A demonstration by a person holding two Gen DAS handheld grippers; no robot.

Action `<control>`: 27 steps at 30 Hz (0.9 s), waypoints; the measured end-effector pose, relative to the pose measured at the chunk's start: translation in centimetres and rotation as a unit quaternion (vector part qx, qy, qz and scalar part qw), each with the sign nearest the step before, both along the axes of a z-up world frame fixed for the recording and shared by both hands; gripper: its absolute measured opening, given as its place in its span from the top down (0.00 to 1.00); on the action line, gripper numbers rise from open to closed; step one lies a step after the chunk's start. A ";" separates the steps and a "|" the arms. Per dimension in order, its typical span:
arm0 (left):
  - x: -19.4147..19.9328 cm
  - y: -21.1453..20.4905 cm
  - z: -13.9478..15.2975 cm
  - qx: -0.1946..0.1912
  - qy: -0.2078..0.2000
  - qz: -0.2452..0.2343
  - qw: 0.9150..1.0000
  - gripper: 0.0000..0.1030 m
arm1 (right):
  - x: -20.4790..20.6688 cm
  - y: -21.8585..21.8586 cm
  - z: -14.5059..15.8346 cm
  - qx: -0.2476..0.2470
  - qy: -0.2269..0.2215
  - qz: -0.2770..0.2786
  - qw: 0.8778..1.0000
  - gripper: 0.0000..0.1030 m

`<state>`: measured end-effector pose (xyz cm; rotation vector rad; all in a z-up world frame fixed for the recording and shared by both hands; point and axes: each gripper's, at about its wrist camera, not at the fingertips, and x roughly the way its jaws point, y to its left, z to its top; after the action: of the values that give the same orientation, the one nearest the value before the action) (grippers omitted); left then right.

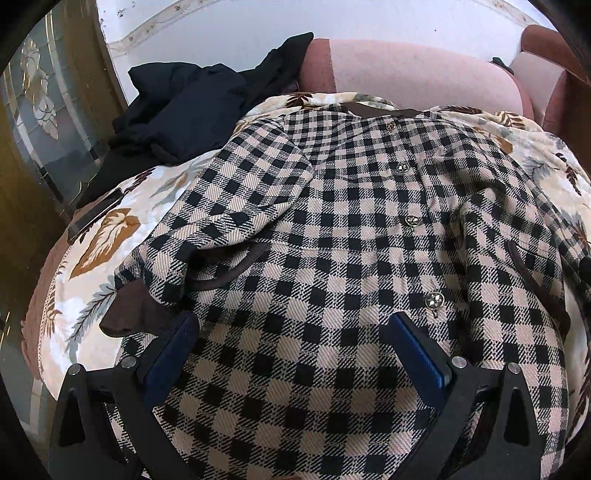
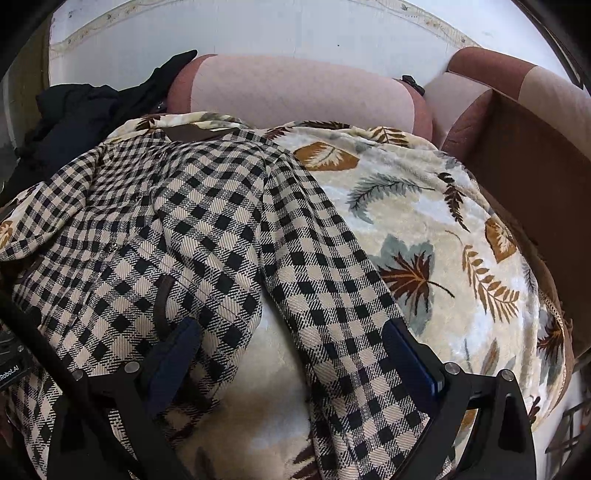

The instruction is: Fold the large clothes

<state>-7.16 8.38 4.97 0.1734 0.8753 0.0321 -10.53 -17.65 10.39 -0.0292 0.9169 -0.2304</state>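
A cream blanket (image 2: pixel 424 206) printed with brown, rust and grey leaves covers a sofa seat, with pink back cushions (image 1: pixel 413 70) and reddish-brown trim behind it against a white wall (image 2: pixel 258 29). A heap of black clothing (image 1: pixel 184 107) lies at the left end of the seat, and a door with patterned glass (image 1: pixel 37 107) stands beyond it. A brown cardboard box (image 2: pixel 532 158) sits at the right end.

The checked jacket (image 1: pixel 351 229), beige and black with brown trim and a row of metal buttons, lies front-up on the blanket, collar toward the cushions. One sleeve (image 1: pixel 236 206) is folded in across the chest; the other sleeve (image 2: pixel 332 266) stretches straight down over the blanket.

The left hand-held gripper (image 1: pixel 291 328) hangs above the jacket's lower front, jaws spread wide and holding nothing. The right hand-held gripper (image 2: pixel 291 332) hangs above the gap between the jacket's body and the outstretched sleeve, also wide apart and empty.
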 end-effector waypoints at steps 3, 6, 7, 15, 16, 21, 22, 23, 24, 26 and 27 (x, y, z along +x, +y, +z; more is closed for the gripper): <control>0.1 0.0 -0.3 0.003 0.004 0.002 1.000 0.01 | 0.0 0.1 -0.2 -0.001 0.002 0.002 1.000 0.03; 0.2 -0.1 -0.5 0.007 0.010 0.003 1.000 0.01 | 0.0 0.2 -0.5 -0.001 0.003 0.003 1.000 0.03; 0.2 -0.1 -0.6 0.009 0.011 0.004 1.000 0.01 | 0.0 0.3 -0.6 0.000 0.004 0.004 1.000 0.03; 0.3 0.1 -0.9 0.014 0.020 0.006 1.000 0.01 | 0.1 0.8 -1.3 -0.004 0.011 0.011 1.000 0.03; 0.3 0.1 -0.9 0.015 0.020 0.006 1.000 0.01 | 0.1 0.8 -1.3 -0.004 0.012 0.012 1.000 0.03; 0.5 0.2 -1.2 0.018 0.026 0.008 0.999 0.01 | 0.1 1.0 -1.6 -0.004 0.014 0.015 1.000 0.03; 0.5 0.2 -1.2 0.018 0.027 0.008 0.999 0.01 | 0.1 0.9 -1.6 -0.003 0.015 0.015 1.000 0.03; 0.5 0.2 -1.3 0.018 0.028 0.008 0.999 0.01 | 0.1 1.0 -1.7 -0.003 0.016 0.015 1.000 0.03; 0.6 0.2 -1.4 0.019 0.030 0.009 0.999 0.01 | 0.2 0.9 -1.7 -0.003 0.017 0.015 1.000 0.03; 0.7 0.2 -1.7 0.020 0.033 0.009 0.999 0.01 | 0.2 0.9 -1.9 -0.002 0.019 0.015 1.000 0.03; 0.7 0.2 -1.8 0.021 0.035 0.010 0.999 0.01 | 0.3 0.8 -2.0 -0.001 0.021 0.015 1.000 0.03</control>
<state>-6.49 8.56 3.18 0.2057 0.9460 0.0631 -10.26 -16.81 8.41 -0.0503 0.9570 -0.2030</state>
